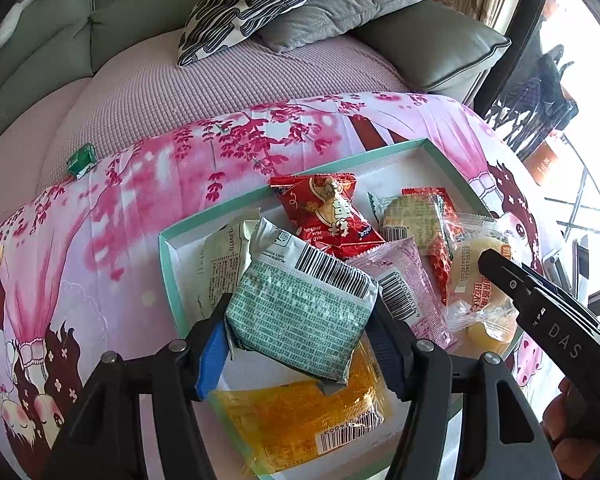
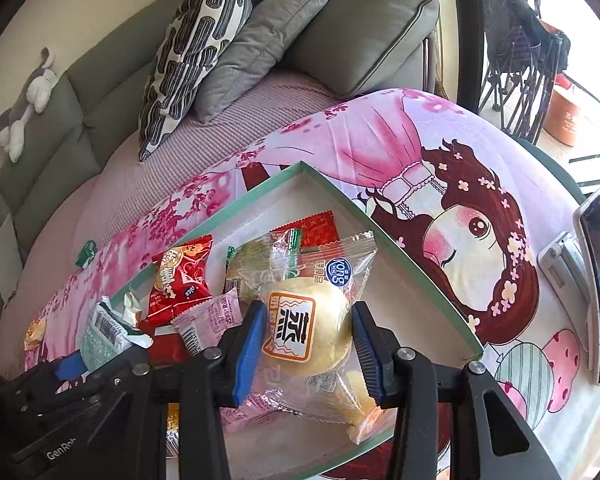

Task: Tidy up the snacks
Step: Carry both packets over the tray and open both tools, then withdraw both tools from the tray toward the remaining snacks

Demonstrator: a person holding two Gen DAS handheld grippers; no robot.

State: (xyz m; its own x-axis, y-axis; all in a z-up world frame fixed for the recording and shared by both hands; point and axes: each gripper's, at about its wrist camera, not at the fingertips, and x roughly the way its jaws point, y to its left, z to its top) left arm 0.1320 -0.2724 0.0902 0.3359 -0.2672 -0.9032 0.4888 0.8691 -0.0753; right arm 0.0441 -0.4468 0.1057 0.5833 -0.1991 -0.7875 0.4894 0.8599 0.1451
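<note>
Left gripper (image 1: 300, 340) fingers pinch a pale-green foil snack packet (image 1: 300, 312), barcode end toward one o'clock, while right gripper (image 2: 310, 344) fingers pinch a clear-wrapped round yellow bun (image 2: 306, 326), its wrapper running toward one o'clock.

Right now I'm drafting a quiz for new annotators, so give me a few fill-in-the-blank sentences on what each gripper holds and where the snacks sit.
1. The left gripper holds a green-printed packet with a ____ printed near its top edge.
2. The right gripper holds a clear-wrapped ____.
3. The red packet lies inside a shallow ____ with a mint-green rim.
4. A small green packet lies ____ that container, on the blanket.

Missing words: barcode; bun; box; outside
</note>
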